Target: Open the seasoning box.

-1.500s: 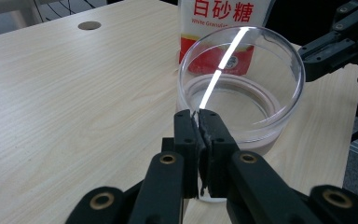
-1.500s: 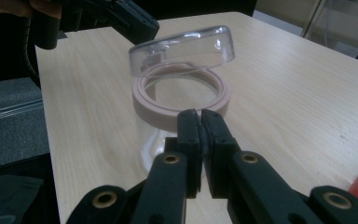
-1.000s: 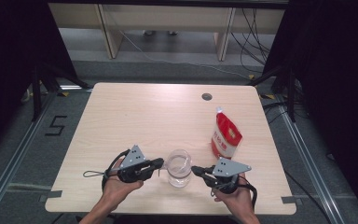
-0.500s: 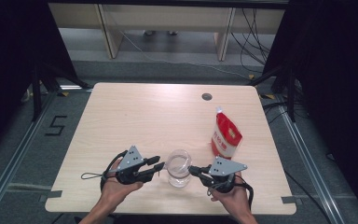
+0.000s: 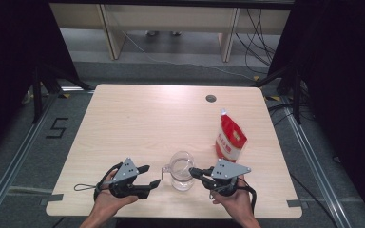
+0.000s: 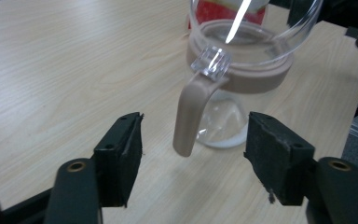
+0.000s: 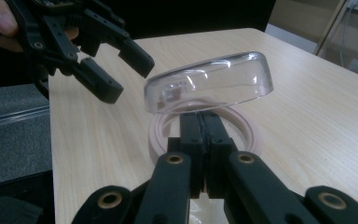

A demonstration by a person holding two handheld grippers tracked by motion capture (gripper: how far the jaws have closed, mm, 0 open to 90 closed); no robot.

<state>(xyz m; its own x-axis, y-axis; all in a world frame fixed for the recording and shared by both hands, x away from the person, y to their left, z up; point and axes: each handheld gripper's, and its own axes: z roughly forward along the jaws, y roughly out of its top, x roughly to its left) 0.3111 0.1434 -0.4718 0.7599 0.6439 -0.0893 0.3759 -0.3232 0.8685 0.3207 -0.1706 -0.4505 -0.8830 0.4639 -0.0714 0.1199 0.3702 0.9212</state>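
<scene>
1. The glass jug (image 5: 181, 171) sits near the table's (image 5: 138, 123) front edge, between both grippers, clear lid (image 7: 209, 81) flipped up.
2. Right gripper (image 5: 194, 172) is clamped tight on the pinkish rim (image 7: 247, 126), steadying it.
3. Left gripper (image 5: 150, 175) has just been opening, jaws now wide with nothing between them, lined up on the handle (image 6: 192, 114).
4. Looks light but fragile and slick; the matte handle is probably the safest grab.
</scene>
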